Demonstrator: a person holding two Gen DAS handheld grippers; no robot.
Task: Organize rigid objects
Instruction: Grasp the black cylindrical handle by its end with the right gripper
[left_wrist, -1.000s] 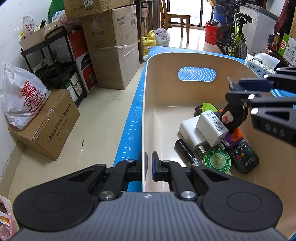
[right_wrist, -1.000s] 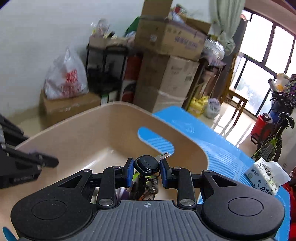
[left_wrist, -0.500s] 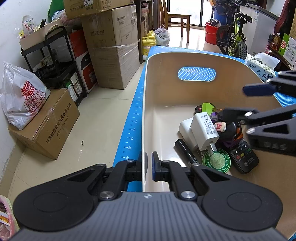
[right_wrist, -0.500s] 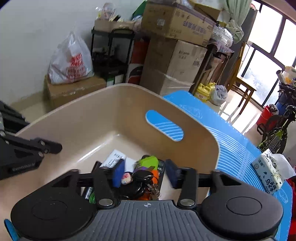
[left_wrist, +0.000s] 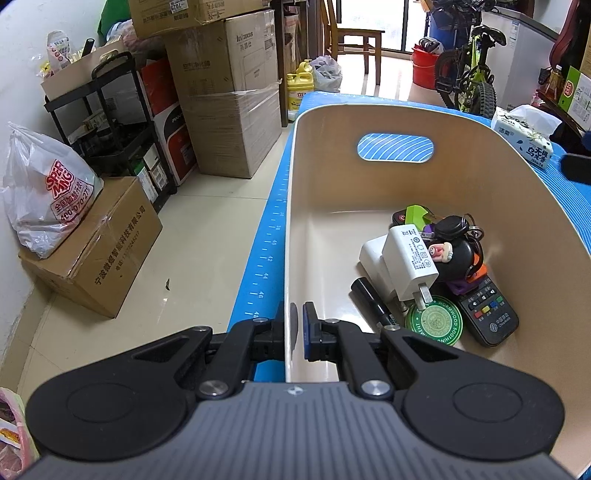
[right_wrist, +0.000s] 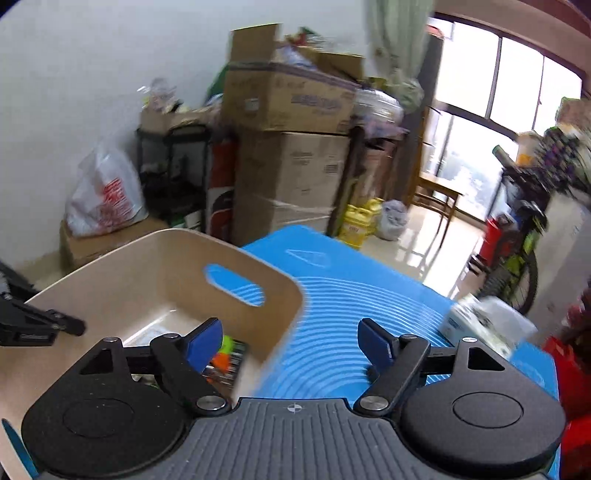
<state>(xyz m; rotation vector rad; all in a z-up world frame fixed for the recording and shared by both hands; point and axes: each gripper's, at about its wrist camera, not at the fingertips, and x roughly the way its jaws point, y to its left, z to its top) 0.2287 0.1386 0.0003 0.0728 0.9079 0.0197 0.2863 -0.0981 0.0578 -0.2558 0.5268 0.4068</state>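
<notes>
Keys (left_wrist: 456, 240) now among bin (left_wrist: 524, 192) items

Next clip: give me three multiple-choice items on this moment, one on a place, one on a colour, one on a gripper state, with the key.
1. Where does the key bunch lie?
A. on the blue mat
B. in the bin, on the pile
C. in the right gripper

2. What colour is the round tin?
A. green
B. red
C. white

3. How is the left gripper?
A. wide open
B. shut on a charger
C. shut on the bin wall

Key: 1 B, the keys rest on top of the remote and other items inside the bin. 2 A, its lid is green with pale lettering. 3 C, its fingers pinch the bin's near rim, one on each side of the wall; the right gripper is the one spread open and empty.
</notes>
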